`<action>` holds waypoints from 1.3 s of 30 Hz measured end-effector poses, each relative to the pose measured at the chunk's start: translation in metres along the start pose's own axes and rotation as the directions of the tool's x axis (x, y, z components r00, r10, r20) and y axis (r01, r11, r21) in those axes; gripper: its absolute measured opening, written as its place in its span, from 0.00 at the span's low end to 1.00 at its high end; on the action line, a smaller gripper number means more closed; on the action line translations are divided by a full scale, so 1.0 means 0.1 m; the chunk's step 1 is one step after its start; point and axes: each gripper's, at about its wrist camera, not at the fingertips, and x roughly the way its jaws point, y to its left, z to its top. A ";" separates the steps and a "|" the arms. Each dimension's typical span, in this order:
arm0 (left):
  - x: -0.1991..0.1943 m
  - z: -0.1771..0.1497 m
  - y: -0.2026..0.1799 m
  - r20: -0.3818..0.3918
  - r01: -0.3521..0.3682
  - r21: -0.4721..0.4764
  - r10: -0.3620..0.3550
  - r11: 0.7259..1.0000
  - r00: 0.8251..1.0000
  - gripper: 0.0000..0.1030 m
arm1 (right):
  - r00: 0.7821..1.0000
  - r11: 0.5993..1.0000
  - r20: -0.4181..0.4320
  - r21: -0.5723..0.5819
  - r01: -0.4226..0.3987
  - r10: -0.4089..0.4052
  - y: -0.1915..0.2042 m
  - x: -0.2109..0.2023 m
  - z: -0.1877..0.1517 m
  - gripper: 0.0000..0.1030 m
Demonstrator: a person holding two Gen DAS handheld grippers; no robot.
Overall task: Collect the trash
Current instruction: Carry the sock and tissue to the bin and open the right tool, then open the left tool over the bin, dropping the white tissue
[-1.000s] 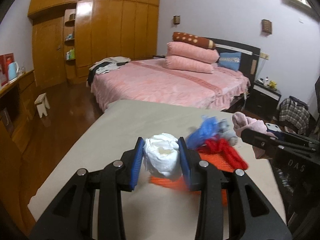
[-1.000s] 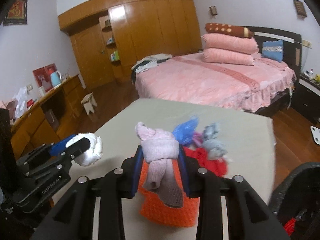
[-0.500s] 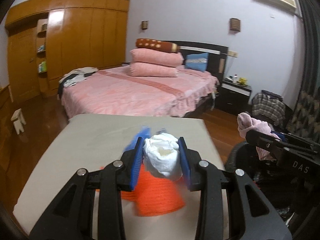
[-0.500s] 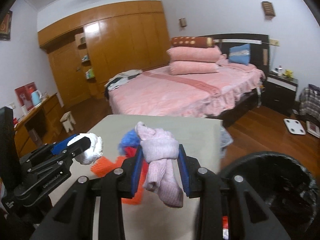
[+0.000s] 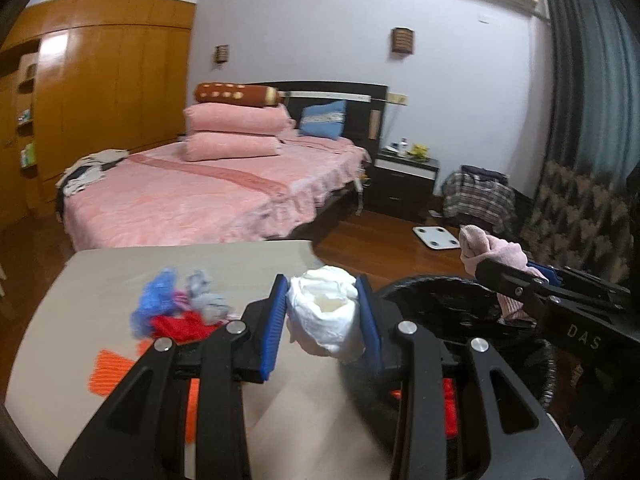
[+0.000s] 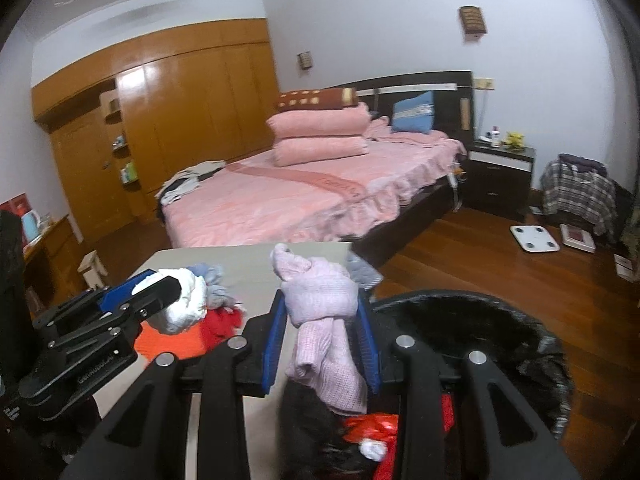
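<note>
A table (image 5: 100,272) is seen in the foreground, with a bin (image 6: 520,332) just beside its right edge and a bed (image 6: 288,200) behind it. A heap of scraps (image 5: 180,312) lies on the table, left of the left gripper (image 5: 322,312), between whose pads a wad (image 5: 326,316) is held. Over the bin's near rim, a cloth (image 6: 320,320) is held in the right gripper (image 6: 322,328).
</note>
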 end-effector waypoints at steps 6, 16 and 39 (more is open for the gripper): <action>0.22 -0.03 -0.33 -0.023 0.079 0.028 -0.079 0.996 0.997 0.33 | 0.996 0.996 -0.007 0.023 0.085 -0.085 -0.39 -0.09 -0.06 0.33; 0.59 -0.06 -0.80 -0.053 0.198 0.062 -0.195 0.978 0.979 0.51 | 0.977 0.973 -0.024 0.084 0.215 -0.213 -0.91 -0.18 -0.19 0.54; 0.14 -0.16 0.46 -0.015 -0.141 -0.005 0.141 0.990 0.990 0.88 | 0.991 0.988 -0.016 0.075 0.136 -0.135 -0.39 0.21 -0.06 0.94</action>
